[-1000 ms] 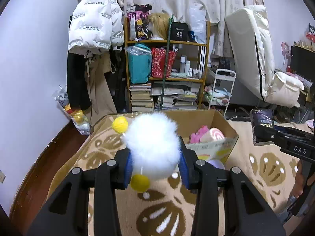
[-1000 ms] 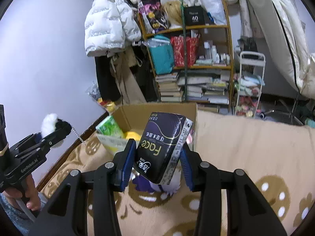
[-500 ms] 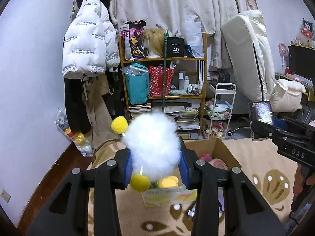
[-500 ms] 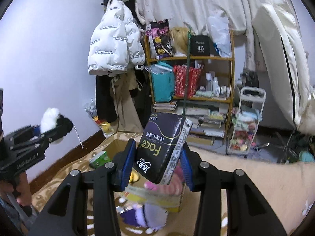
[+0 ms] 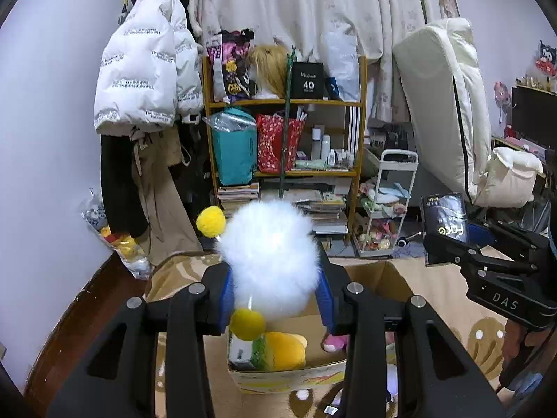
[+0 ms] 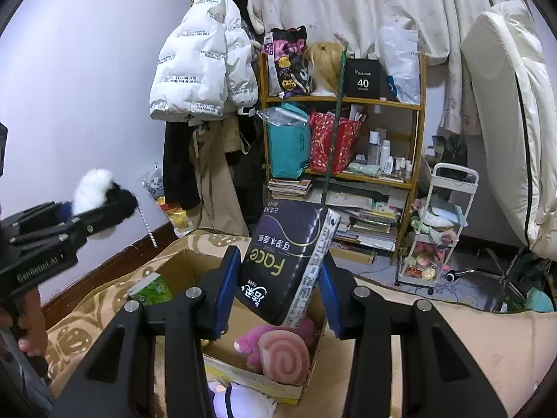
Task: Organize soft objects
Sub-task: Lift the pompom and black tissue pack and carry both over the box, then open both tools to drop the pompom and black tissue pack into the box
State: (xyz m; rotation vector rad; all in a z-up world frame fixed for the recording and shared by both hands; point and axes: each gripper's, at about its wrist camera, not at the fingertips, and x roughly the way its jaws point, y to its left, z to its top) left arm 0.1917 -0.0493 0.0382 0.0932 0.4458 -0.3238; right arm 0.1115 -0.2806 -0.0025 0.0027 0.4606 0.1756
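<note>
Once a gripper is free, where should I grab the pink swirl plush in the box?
Take the pink swirl plush across its round disc, coming from above. It lies on top in the cardboard box near the front wall, so side approaches look blocked.

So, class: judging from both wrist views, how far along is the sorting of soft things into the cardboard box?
Done: the cardboard box already holds a pink swirl plush, a yellow plush and a green pack.
In hand: the left gripper clamps a white pompom toy; the right gripper clamps a dark tissue pack, both above the box.
Left: dropping both in, plus the purple-white plush outside the box.
</note>
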